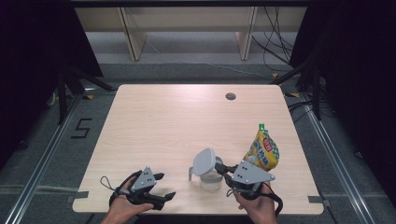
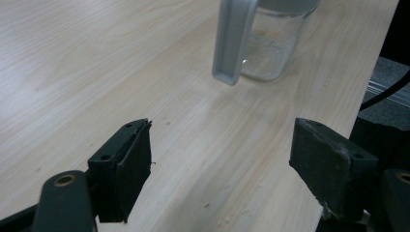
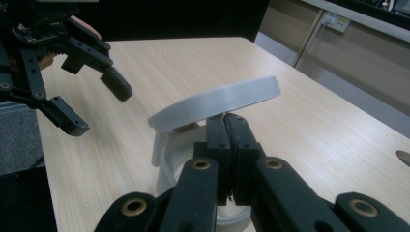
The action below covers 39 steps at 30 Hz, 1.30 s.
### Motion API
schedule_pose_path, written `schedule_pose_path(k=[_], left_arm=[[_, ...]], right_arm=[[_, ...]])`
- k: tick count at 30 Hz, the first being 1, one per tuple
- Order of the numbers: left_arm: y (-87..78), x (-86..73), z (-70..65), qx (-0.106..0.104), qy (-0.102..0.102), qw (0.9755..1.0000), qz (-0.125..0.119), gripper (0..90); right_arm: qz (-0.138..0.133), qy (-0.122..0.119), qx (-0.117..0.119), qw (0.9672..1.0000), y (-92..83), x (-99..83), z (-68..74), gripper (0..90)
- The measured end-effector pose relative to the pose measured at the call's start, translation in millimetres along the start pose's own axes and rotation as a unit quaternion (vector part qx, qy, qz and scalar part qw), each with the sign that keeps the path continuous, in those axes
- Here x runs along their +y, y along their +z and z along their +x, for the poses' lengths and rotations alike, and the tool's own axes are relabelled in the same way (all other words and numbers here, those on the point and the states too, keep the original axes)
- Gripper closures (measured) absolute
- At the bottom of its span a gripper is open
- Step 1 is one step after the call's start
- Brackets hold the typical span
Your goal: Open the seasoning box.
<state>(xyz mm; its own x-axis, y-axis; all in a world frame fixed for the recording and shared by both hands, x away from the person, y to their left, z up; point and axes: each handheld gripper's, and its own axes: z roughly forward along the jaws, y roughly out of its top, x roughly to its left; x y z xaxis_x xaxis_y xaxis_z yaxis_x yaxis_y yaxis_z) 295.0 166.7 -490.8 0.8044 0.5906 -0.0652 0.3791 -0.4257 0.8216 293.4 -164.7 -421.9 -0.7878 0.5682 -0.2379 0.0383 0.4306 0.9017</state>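
Note:
A clear jar (image 1: 211, 181) with a grey handle (image 1: 190, 173) stands near the table's front edge, its round grey lid (image 1: 204, 161) tilted up. My right gripper (image 1: 223, 171) reaches over the jar from the right. Its jaws are shut together, with the tips right under the raised lid (image 3: 217, 101) and above the jar's rim (image 3: 167, 159). I cannot tell whether anything thin is pinched between them. My left gripper (image 1: 166, 185) hovers open at the front left, a hand's width from the jar, with nothing between its fingers. In the left gripper view the jar (image 2: 270, 48) and its handle (image 2: 232, 43) lie ahead of the open gripper (image 2: 222, 140).
A yellow snack bag (image 1: 263, 149) stands upright just right of the jar, behind my right hand. A small round hole (image 1: 230, 96) sits in the wooden table (image 1: 163, 116) near its far edge. Both hands are close to the table's front edge.

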Motion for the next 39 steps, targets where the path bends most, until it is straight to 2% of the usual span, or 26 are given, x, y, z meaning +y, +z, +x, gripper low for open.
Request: schedule_pose_path(k=[1,2,3,4,5,6,7,8,9,10,15,17,19,20,22,23,25,30,32,33,34,35,36,37,38,39], left_arm=[[-2.7,-1.4,1.3,0.002,0.001,1.0,0.003,22.0],[-6.1,-4.2,3.1,0.007,0.01,0.9999,0.0,22.0],[-6.1,-4.2,3.1,0.007,0.01,0.9999,0.0,22.0],[-7.0,-5.5,2.1,0.01,-0.001,1.0,0.0,22.0],[-8.2,-5.9,2.8,0.012,0.002,0.9999,0.007,22.0],[-5.9,-7.5,2.7,0.01,-0.002,0.9999,-0.003,22.0],[-5.9,-7.5,2.7,0.01,-0.002,0.9999,-0.003,22.0],[-7.2,-7.0,3.8,0.013,0.008,0.9998,0.014,22.0],[-5.5,-7.7,2.0,0.012,0.0,0.9999,0.005,22.1],[-5.2,-7.4,2.4,0.007,0.004,0.9999,0.014,22.0],[-2.9,-8.6,2.7,0.011,-0.001,0.9999,0.008,22.0],[-2.6,-8.7,4.3,0.017,0.006,0.9997,0.015,22.0],[-1.8,-9.0,3.2,0.012,0.002,0.9999,0.013,22.0],[-2.4,-8.9,3.9,0.012,0.011,0.9997,0.018,22.0],[-2.9,-8.7,4.2,0.011,0.014,0.9997,0.019,22.0],[-3.2,-8.7,4.7,0.018,0.017,0.9995,0.02,22.0],[-2.6,-8.7,2.6,0.015,0.0,0.9999,0.006,22.0],[-3.2,-8.7,2.8,0.018,0.002,0.9998,0.01,22.0],[-4.0,-8.0,2.7,0.017,0.008,0.9998,0.012,21.9],[-4.0,-8.0,2.7,0.017,0.008,0.9998,0.012,21.9],[-4.6,-7.8,3.6,0.023,0.014,0.9995,0.012,21.9],[-4.6,-7.9,3.2,0.03,0.011,0.9995,0.009,21.9],[-5.4,-6.9,5.0,0.03,0.022,0.9993,0.006,21.9],[-4.3,-7.1,4.1,0.024,0.01,0.9996,-0.005,21.9],[-4.4,-7.9,3.0,0.027,-0.004,0.9996,-0.006,21.9],[-5.7,-7.6,4.5,0.03,0.003,0.9995,0.004,21.9]], right_arm=[[0.005,0.009,0.005,0.9999,0.1,0.6,1.8,89.6],[0.0,0.007,0.004,1.0,1.1,2.6,3.0,89.6],[0.0,0.007,0.004,1.0,1.1,2.6,3.0,89.6],[0.003,0.011,0.008,0.9999,1.1,3.6,3.6,89.6],[-0.003,-0.007,0.005,1.0,2.1,5.1,2.9,89.6],[-0.002,0.003,0.012,0.9999,3.8,7.1,6.3,89.6],[-0.002,0.003,0.012,0.9999,3.8,7.1,6.3,89.6],[-0.004,0.0,0.013,0.9999,4.5,8.3,7.3,89.6],[-0.002,-0.002,0.017,0.9998,4.9,9.7,8.7,89.6],[-0.003,0.001,0.021,0.9998,5.7,10.3,10.2,89.6],[-0.006,-0.006,0.03,0.9995,8.6,14.0,15.2,89.6],[-0.01,-0.007,0.036,0.9993,12.3,15.6,18.7,89.6],[-0.011,-0.005,0.039,0.9992,13.0,16.3,19.9,89.6],[-0.009,-0.007,0.043,0.999,14.4,17.1,21.8,89.5],[-0.011,-0.009,0.043,0.999,14.9,17.3,21.9,89.0],[-0.009,-0.01,0.044,0.9989,14.5,17.1,21.9,88.5],[-0.012,-0.001,0.044,0.9989,11.1,14.1,20.4,87.0],[-0.011,0.015,0.036,0.9992,2.5,5.2,17.5,83.7],[-0.01,0.033,0.024,0.9991,-8.1,-3.2,14.0,81.0],[-0.01,0.033,0.024,0.9991,-8.1,-3.2,14.0,81.0],[-0.009,0.034,0.026,0.999,-11.0,-5.9,12.0,79.9],[-0.008,0.039,0.018,0.999,-15.0,-9.8,10.4,78.2],[-0.002,0.045,0.016,0.9989,-18.1,-12.1,9.1,77.4],[-0.002,0.051,0.013,0.9986,-21.5,-17.1,7.8,76.4],[0.001,0.055,0.011,0.9984,-24.6,-20.2,6.9,74.7],[0.0,0.062,0.005,0.9981,-27.7,-24.5,6.0,72.4]])
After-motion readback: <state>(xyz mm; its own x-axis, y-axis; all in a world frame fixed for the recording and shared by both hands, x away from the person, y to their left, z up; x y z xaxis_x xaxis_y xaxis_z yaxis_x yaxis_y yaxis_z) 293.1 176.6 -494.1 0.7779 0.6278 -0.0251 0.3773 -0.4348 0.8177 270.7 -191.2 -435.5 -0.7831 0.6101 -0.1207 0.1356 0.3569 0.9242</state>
